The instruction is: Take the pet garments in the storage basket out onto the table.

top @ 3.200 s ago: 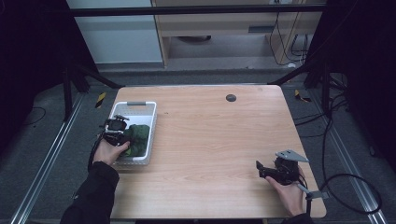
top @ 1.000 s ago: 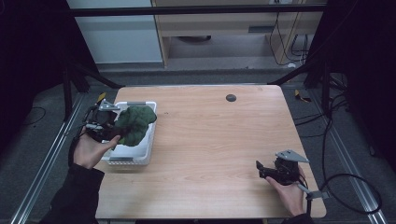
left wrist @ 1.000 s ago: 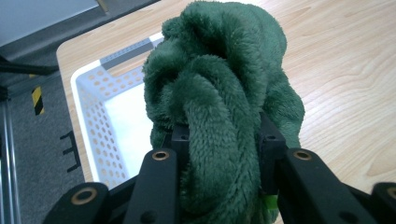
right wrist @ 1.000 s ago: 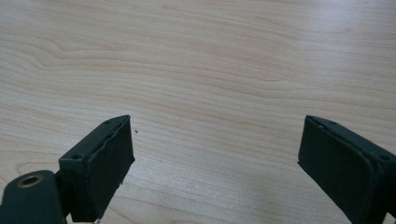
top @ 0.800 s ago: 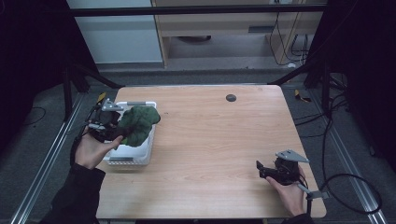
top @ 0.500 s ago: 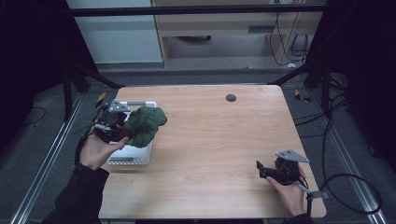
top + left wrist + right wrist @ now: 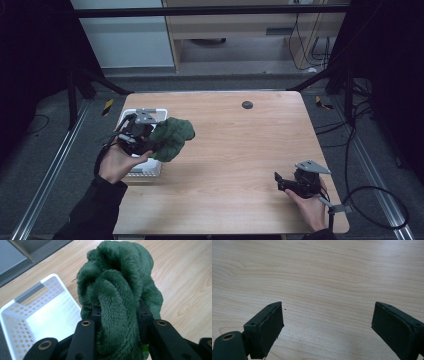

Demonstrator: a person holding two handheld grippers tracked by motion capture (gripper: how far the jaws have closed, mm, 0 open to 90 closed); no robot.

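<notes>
Between left claw (image 7: 117,322) jaws: fluffy dark-green cloth (image 7: 120,297), bunched, possibly towel.

The desk (image 7: 240,150) is seen whole from above its near edge, looking forward and down. Its wood is viewed very closely along each gripper's jaws; the white basket (image 7: 37,312) is shared with the high view.
</notes>
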